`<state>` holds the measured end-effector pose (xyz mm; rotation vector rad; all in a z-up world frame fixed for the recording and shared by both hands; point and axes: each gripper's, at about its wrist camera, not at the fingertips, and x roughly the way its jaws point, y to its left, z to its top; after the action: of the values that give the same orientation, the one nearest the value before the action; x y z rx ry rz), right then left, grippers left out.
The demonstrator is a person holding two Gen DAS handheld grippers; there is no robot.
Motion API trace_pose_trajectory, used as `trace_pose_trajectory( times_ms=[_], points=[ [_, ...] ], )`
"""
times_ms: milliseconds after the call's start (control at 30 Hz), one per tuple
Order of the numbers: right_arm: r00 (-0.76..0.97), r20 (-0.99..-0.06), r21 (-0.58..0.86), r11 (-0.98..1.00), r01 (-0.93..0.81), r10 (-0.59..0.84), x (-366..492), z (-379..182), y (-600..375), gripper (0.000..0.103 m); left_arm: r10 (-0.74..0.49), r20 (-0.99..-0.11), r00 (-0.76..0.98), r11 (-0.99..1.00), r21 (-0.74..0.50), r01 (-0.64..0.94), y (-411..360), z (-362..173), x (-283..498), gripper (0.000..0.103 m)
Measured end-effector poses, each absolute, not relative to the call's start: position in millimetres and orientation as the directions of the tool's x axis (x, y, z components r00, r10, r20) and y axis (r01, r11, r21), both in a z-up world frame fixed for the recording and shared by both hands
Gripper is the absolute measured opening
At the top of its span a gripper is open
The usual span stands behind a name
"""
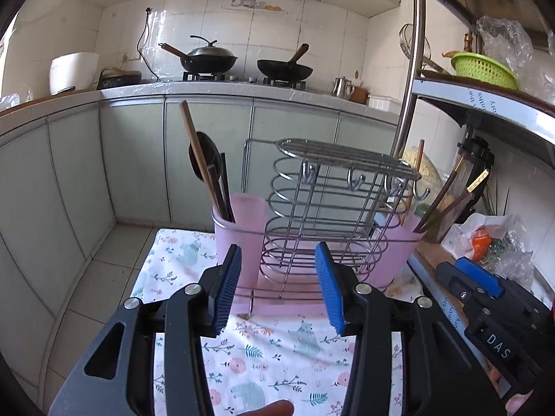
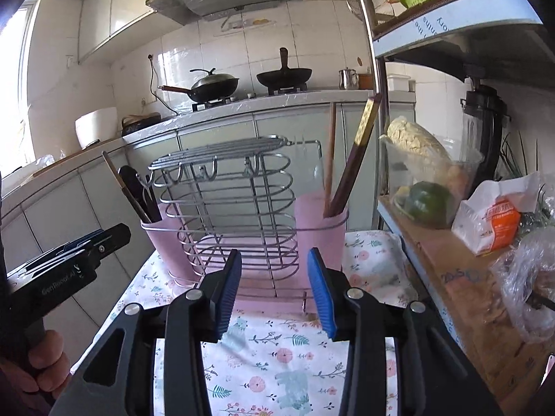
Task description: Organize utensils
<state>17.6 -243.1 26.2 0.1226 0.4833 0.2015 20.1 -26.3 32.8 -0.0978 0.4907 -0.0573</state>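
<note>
A wire utensil rack (image 1: 326,208) with a pink cup at each end stands on a floral cloth (image 1: 277,357). The left pink cup (image 1: 239,235) holds chopsticks and a black spoon (image 1: 204,159). The right pink cup (image 1: 402,242) holds brown chopsticks (image 1: 447,190). My left gripper (image 1: 281,294) is open and empty, just in front of the rack. In the right wrist view the rack (image 2: 239,208) shows with the spoon cup (image 2: 166,239) and the chopstick cup (image 2: 322,228). My right gripper (image 2: 274,291) is open and empty before the rack.
A metal shelf unit (image 2: 378,69) stands on the right with a bag of food (image 2: 416,163), a tissue pack (image 2: 499,218) and a green basket (image 1: 482,69). A counter with two woks (image 1: 284,67) lies behind. The floor drops off left of the cloth.
</note>
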Motion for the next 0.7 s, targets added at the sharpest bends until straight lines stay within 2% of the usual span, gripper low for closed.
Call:
trace_pose_trajectory(
  times_ms=[233,700],
  points=[
    [0.846,-0.475,0.193,0.966,-0.170,0.243,18.0,21.6,-243.3,0.039,-0.060,-0.492,0.868,0.995,-0.101,0.012,-28.0,28.9,17.3,0.045],
    [0.845,-0.489,0.149,0.975,-0.162,0.215,14.5,20.4,-235.9,0.039,-0.056,-0.506,0.860,0.996,-0.091,0.012,-32.4,27.0,12.6,0.045]
  ],
)
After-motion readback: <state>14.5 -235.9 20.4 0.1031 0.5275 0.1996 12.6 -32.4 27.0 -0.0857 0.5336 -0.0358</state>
